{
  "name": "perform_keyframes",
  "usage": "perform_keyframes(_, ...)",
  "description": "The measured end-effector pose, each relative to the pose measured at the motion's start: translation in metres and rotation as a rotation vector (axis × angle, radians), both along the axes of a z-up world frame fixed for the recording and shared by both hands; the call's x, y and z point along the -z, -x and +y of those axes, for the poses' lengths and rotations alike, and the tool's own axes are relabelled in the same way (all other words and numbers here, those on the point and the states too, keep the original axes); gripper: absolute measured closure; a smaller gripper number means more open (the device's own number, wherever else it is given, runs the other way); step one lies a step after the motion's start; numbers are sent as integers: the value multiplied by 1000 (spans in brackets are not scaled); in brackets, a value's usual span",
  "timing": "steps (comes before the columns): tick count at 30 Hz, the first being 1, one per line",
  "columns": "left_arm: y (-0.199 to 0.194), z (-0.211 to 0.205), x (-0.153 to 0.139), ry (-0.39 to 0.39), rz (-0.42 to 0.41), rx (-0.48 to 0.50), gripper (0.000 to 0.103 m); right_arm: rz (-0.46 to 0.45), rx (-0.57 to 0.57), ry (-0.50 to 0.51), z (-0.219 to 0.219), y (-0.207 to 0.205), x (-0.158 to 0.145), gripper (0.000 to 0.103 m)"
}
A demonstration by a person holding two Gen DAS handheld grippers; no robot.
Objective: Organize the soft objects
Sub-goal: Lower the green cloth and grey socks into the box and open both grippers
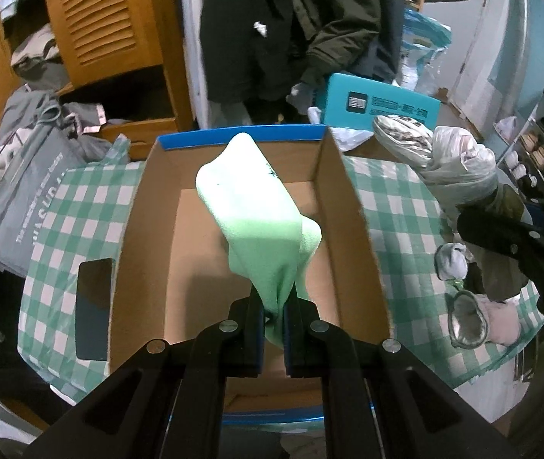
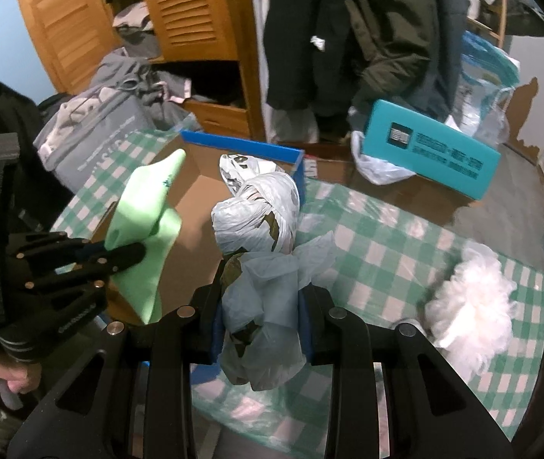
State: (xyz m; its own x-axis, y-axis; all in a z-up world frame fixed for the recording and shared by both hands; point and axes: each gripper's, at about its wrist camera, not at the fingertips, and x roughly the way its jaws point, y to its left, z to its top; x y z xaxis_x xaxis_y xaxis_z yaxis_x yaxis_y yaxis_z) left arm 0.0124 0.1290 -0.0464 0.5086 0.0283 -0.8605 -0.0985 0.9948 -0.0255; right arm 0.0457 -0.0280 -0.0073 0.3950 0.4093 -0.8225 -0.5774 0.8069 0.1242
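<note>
My left gripper (image 1: 275,313) is shut on a light green sock (image 1: 260,206) and holds it above the open cardboard box (image 1: 348,206) with a blue rim. The sock (image 2: 145,206) and box (image 2: 191,214) also show in the right wrist view, with the left gripper (image 2: 118,256) at the left. My right gripper (image 2: 260,317) is shut on a grey-white plastic-wrapped bundle (image 2: 256,214), held above the checked tablecloth just right of the box. That bundle (image 1: 440,157) and the right gripper (image 1: 509,244) appear at the right of the left wrist view.
A green-and-white checked cloth (image 2: 386,237) covers the table. A white fluffy object (image 2: 471,306) lies at the right. A black phone (image 1: 93,306) lies left of the box. Small socks and a pink item (image 1: 474,313) lie right of it. A teal box (image 2: 428,149) is behind.
</note>
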Motion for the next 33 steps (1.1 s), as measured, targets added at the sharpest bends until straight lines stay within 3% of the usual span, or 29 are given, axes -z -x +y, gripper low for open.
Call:
perform_keyframes(17, -3, 37, 31, -23, 67, -84, 95, 78, -73, 42, 74, -13, 34, 74)
perform_keyframes(23, -3, 46, 37, 12, 91, -104, 95, 137, -77, 45, 81, -17, 52, 74)
perform_keyframes(28, -4, 43, 40, 8, 123, -100, 62, 174, -76, 38, 83, -20, 57, 66)
perform_keyframes(31, -2, 38, 36, -15, 109, -83, 52, 156, -53, 38, 81, -19, 54, 46)
perform_keyframes(33, -1, 36, 34, -19, 102, -84, 48, 138, -40, 35, 78, -19, 51, 40)
